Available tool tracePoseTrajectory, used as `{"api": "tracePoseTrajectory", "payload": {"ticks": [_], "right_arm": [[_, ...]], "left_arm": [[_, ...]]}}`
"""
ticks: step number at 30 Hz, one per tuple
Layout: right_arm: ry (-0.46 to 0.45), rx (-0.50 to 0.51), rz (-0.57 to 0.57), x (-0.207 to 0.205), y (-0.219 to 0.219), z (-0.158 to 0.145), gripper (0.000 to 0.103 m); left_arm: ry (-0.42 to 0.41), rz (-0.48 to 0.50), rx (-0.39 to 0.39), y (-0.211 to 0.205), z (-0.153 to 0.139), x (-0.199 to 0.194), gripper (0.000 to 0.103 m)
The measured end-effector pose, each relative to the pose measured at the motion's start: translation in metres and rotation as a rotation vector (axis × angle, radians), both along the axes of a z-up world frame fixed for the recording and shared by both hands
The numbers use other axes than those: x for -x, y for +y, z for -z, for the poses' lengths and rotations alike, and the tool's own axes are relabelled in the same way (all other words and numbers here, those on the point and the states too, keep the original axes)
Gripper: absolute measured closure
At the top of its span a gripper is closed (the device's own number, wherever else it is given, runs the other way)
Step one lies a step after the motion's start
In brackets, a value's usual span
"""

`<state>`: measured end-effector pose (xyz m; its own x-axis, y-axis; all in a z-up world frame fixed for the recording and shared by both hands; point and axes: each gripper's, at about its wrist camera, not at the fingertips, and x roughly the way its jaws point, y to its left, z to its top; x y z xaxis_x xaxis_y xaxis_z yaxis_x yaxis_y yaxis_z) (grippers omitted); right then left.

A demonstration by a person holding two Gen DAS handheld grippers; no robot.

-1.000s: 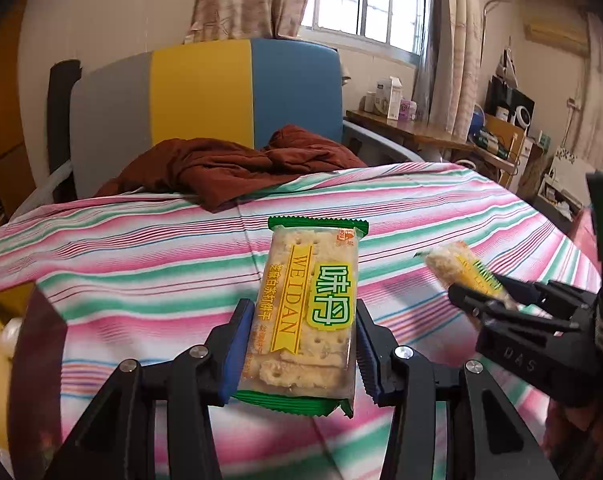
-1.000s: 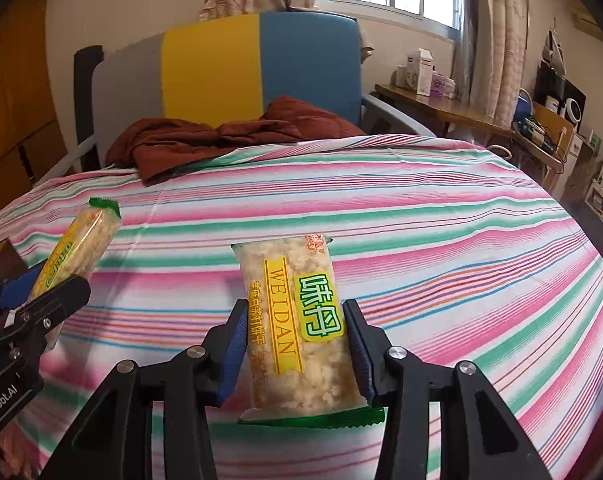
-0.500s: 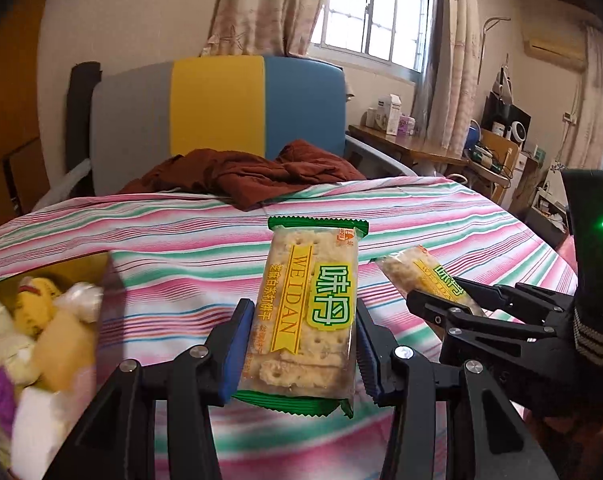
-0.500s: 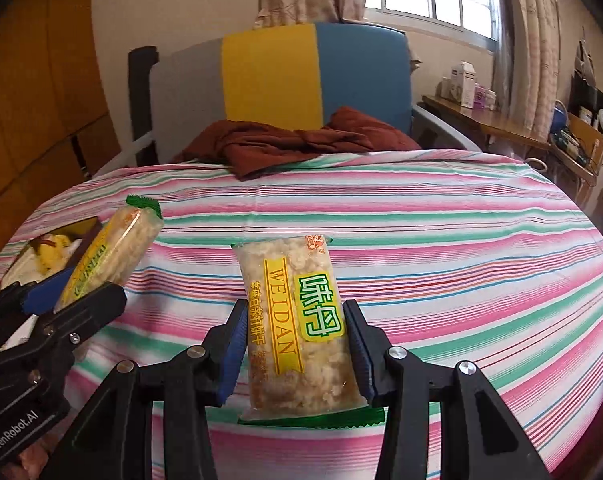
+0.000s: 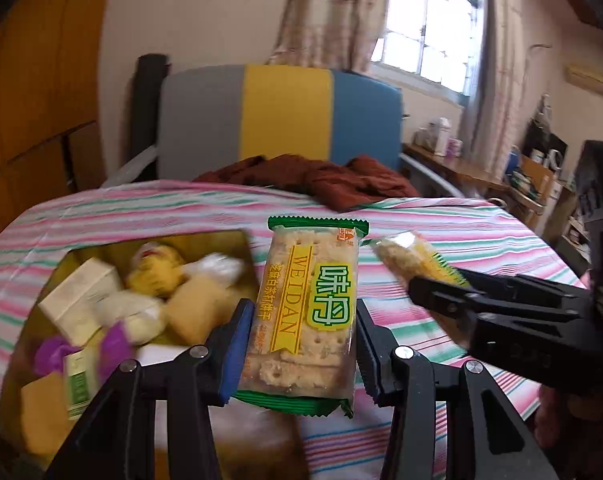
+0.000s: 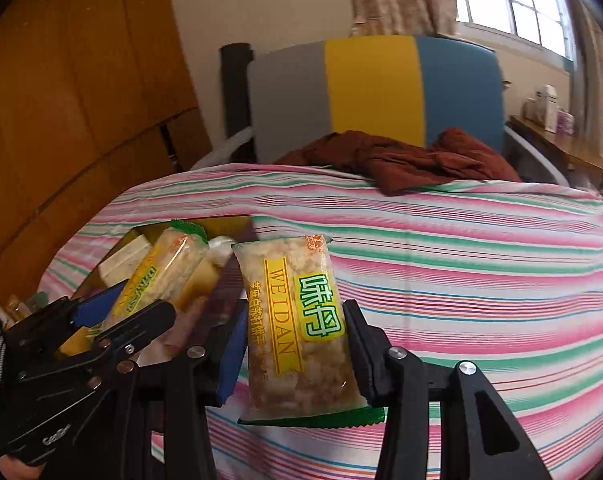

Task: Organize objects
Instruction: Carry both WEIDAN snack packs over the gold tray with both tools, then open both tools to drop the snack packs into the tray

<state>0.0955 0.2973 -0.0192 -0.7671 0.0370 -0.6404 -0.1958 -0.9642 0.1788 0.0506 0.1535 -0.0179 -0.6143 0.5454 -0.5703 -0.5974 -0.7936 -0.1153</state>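
Now | left claw clamped on a cracker pack, held upright | right claw clamped on a second pack, upright | box of blurred snacks, probably sweets, lies left of and below both claws on the striped cloth | brown garment beyond

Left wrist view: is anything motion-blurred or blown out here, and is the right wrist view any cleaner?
Left wrist view: box contents smeared, window overexposed, held cracker pack sharp. Right wrist view: its cracker pack sharp, striped cloth bowed by the fisheye.
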Motion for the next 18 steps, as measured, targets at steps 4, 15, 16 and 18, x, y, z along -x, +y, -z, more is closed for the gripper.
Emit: {"api": "tracePoseTrajectory", "payload": {"ticks": [4, 15, 16, 18], "right_arm": [[-0.004, 0.032, -0.064, 0.016, -0.024, -0.001, 0.057], [-0.025, 0.047, -0.163, 0.060, -0.072, -0.002, 0.057], [-0.030, 0.050, -0.169, 0.065, -0.075, -0.001, 0.057], [-0.034, 0.055, -0.175, 0.072, -0.082, 0.000, 0.057]], "left_arm": [[-0.021, -0.075, 0.007, -0.036, 0.005, 0.012, 0.055], [-0.082, -0.135, 0.065, -0.095, 0.029, 0.024, 0.055], [-0.087, -0.135, 0.072, -0.097, 0.031, 0.024, 0.055], [-0.117, -0.099, 0.080, -0.096, 0.035, 0.026, 0.055]]}}
